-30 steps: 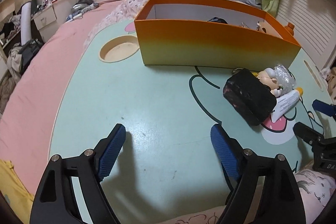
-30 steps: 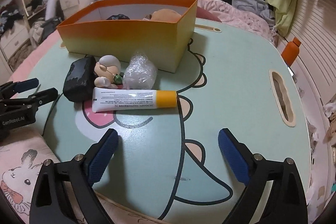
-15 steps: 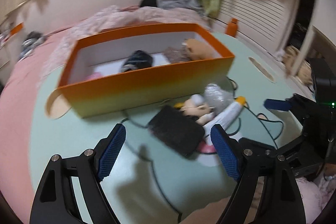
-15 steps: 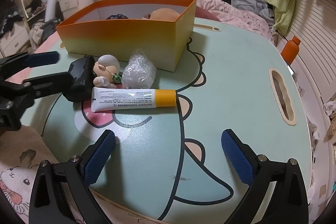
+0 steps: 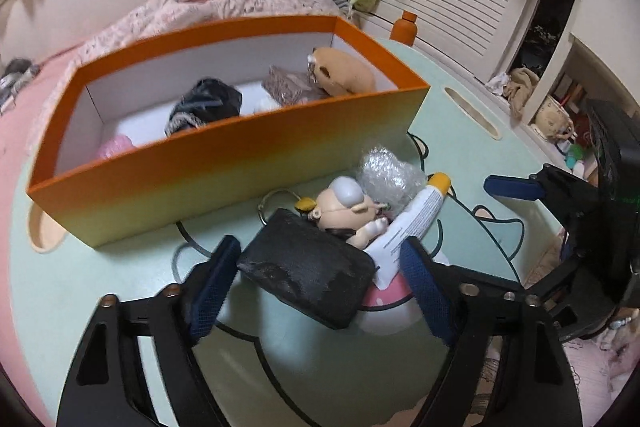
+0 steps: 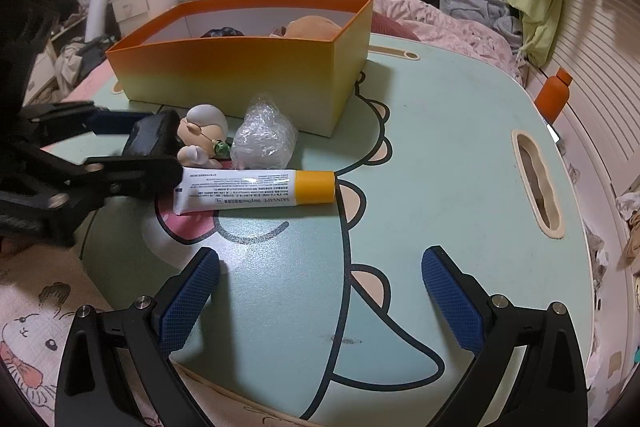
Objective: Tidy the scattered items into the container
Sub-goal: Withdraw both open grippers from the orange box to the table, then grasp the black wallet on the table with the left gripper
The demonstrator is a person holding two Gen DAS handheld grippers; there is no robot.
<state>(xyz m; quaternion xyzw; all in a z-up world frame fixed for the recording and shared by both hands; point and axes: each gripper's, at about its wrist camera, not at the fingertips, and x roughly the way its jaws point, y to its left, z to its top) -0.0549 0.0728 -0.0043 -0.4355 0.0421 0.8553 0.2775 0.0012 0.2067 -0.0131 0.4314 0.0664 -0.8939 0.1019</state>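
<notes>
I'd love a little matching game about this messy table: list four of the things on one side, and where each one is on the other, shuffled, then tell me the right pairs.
Things:
1. black pouch
2. tube
3. plush toy
4. orange bottle

Places:
A. inside the orange box
B. between the left gripper's jaws
C. past the table's far right edge
D. flat on the table, yellow cap pointing right in the right wrist view

Pairs: 1-B, 2-D, 3-A, 4-C
</notes>
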